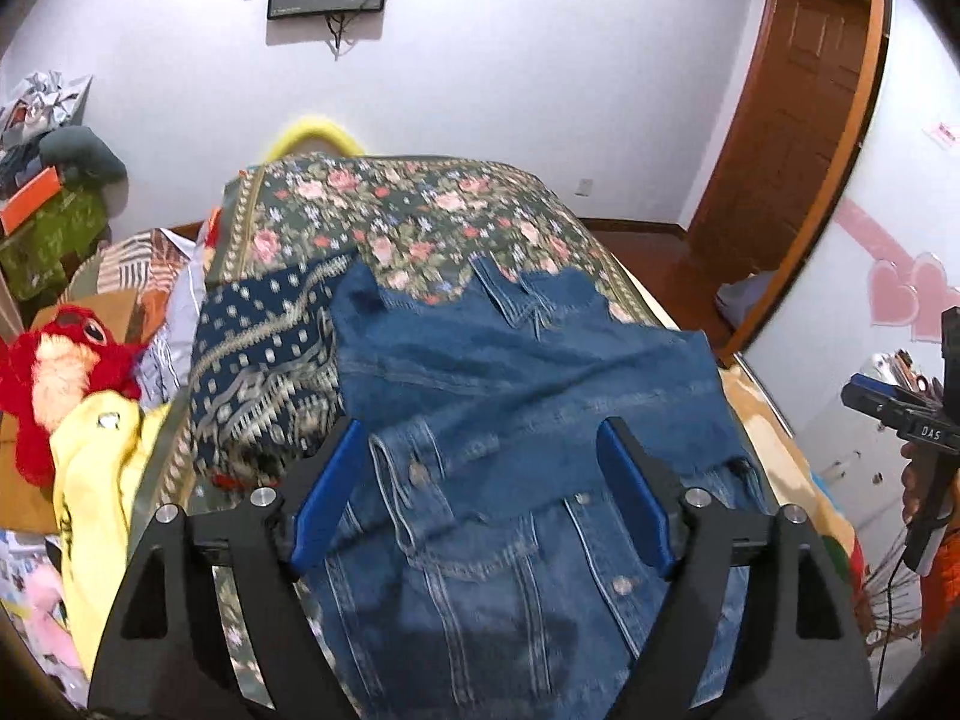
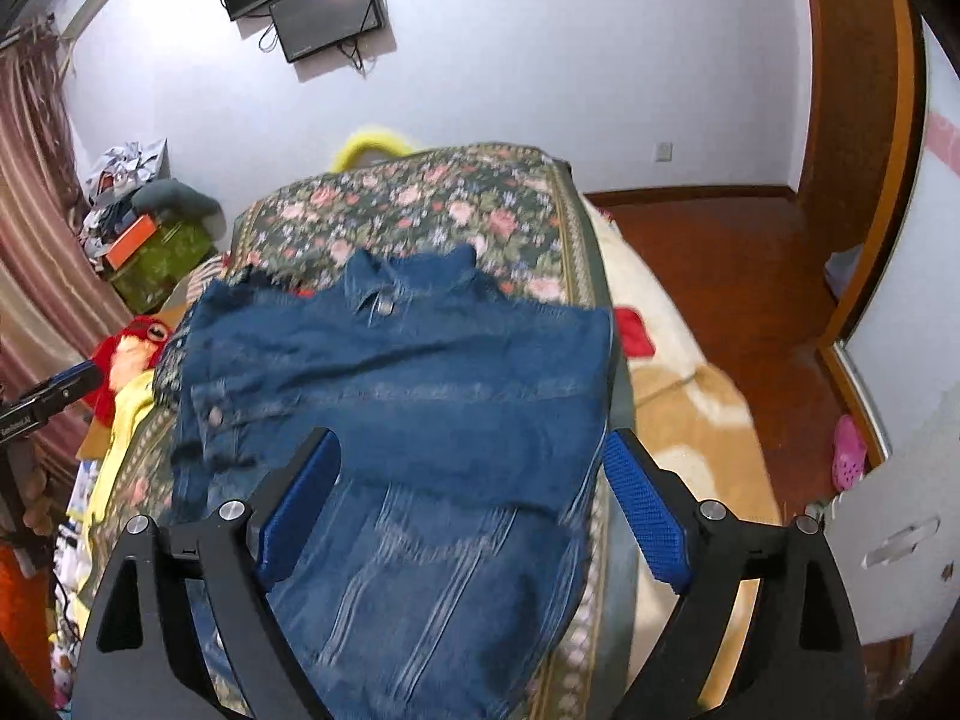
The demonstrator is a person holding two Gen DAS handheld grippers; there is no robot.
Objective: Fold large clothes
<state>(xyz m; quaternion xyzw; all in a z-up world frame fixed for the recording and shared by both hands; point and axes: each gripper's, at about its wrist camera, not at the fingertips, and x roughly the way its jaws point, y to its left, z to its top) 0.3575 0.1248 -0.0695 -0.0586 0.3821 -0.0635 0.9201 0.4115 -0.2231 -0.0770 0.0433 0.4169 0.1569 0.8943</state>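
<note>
A blue denim jacket lies on the floral bedspread, sleeves folded across its body, collar at the far end. It also shows in the right wrist view. My left gripper is open and empty, hovering above the jacket's near half. My right gripper is open and empty, above the jacket's right side near the bed edge. The right gripper also shows at the far right of the left wrist view.
A dark blue patterned cloth lies left of the jacket. A red plush toy and yellow garment sit left of the bed. A cream blanket hangs on the right. Wooden floor and door lie to the right.
</note>
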